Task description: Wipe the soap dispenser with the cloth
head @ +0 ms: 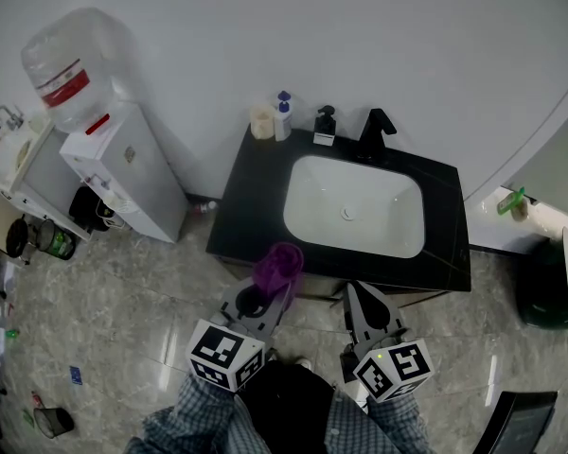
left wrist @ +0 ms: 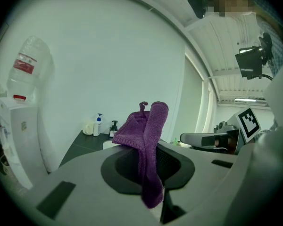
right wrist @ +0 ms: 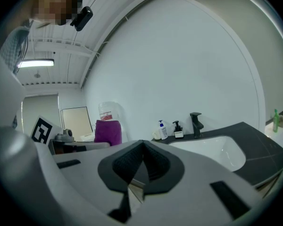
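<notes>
A black pump soap dispenser (head: 325, 124) with a white label stands at the back of the black counter (head: 245, 216), left of the black faucet (head: 376, 130). A white bottle with a blue pump (head: 283, 116) and a cream cup (head: 261, 121) stand further left. My left gripper (head: 282, 284) is shut on a purple cloth (head: 277, 267), which drapes over its jaws (left wrist: 148, 159) at the counter's front edge. My right gripper (head: 364, 298) is shut and holds nothing, also near the front edge. The dispensers are far from both grippers and appear small in the left gripper view (left wrist: 113, 127) and the right gripper view (right wrist: 178, 129).
A white basin (head: 354, 206) fills the middle of the counter. A white water cooler (head: 123, 168) carrying a large bottle (head: 66, 69) stands at the left against the wall. A dark green bin (head: 547, 287) sits on the floor at the right.
</notes>
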Motion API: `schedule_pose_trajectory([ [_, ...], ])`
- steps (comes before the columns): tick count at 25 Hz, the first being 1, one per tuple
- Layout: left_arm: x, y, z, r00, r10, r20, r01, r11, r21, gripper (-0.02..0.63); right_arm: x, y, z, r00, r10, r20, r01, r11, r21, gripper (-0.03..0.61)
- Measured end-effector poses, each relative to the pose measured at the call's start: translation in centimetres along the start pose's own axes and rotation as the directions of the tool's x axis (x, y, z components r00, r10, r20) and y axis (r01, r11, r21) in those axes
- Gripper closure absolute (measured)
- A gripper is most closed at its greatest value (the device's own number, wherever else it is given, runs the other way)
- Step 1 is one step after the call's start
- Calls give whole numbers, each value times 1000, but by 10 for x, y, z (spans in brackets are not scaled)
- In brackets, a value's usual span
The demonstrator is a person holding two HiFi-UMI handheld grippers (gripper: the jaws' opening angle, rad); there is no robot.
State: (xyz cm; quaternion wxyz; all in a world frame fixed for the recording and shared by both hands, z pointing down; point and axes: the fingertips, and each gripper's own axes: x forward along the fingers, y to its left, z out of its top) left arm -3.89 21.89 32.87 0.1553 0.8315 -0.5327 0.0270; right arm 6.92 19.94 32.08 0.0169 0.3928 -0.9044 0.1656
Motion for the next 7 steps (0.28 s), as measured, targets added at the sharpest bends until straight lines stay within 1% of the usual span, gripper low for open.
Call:
schedule_pose_trajectory([
  [7, -3, -1, -1, 1000, 1, 1, -1, 1000, -3, 557, -1, 2, -2, 1000, 4, -5, -4, 1000, 1, 560],
])
